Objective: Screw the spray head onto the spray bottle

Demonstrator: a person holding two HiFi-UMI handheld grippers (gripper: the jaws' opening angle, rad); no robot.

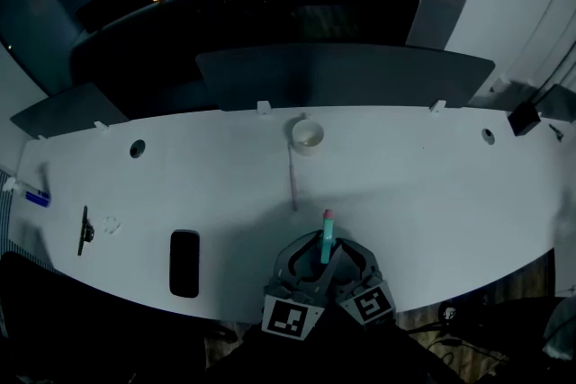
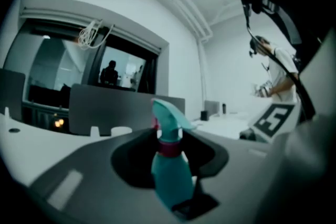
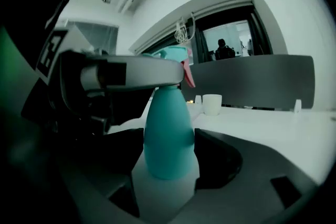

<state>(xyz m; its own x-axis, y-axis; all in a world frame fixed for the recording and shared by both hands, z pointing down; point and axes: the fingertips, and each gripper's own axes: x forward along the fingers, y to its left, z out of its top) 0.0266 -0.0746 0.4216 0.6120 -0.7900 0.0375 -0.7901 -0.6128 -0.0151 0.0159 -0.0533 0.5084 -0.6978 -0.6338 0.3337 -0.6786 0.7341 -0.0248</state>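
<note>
Right hand-held gripper (image 3: 169, 157) clamps the teal bottle (image 3: 168, 134) by its body; left hand-held gripper (image 2: 169, 155) clamps the spray head (image 2: 167, 115) (pink collar below), near the table (image 1: 405, 193) edge.

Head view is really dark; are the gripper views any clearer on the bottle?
Head view: dim, bottle a small sliver; left gripper view: brighter, bottle slightly blurred; right gripper view: bottle sharpest, straight edges bent by the wide lens.

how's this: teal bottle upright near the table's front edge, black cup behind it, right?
No: the cup is white, not black, as the head view shows. The teal bottle does stand upright near the table's front edge, cup behind it.
</note>
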